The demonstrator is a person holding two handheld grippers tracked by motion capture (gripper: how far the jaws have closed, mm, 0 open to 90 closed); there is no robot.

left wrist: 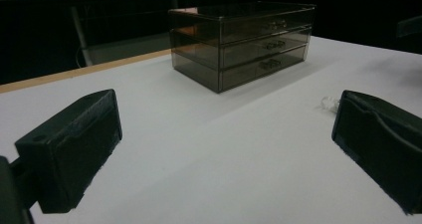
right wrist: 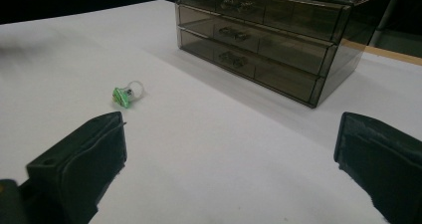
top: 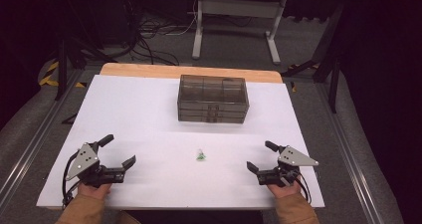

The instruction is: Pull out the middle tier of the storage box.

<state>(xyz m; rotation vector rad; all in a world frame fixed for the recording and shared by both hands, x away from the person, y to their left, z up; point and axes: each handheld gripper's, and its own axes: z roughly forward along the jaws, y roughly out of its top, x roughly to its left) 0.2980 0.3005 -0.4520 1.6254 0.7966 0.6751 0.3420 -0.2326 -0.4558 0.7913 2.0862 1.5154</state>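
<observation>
Both grippers, left [top: 118, 157] and right [top: 259, 157], wide open, empty. Ring [top: 200, 156] small, round; risk: slips from jaws if pinched off-centre. Drawers [top: 213, 98] closed.

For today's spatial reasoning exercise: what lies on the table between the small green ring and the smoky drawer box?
Nothing: the high view shows bare white table between the green ring and the drawer box; the right gripper view agrees.

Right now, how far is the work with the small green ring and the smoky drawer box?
Nothing looks done yet. The small green ring with a clear band lies alone on the white table, in front of the smoky transparent plastic drawer box, whose three drawers appear closed. Nothing is in hand: the left claw and right claw are open and empty. Any picking and storing remains.
</observation>
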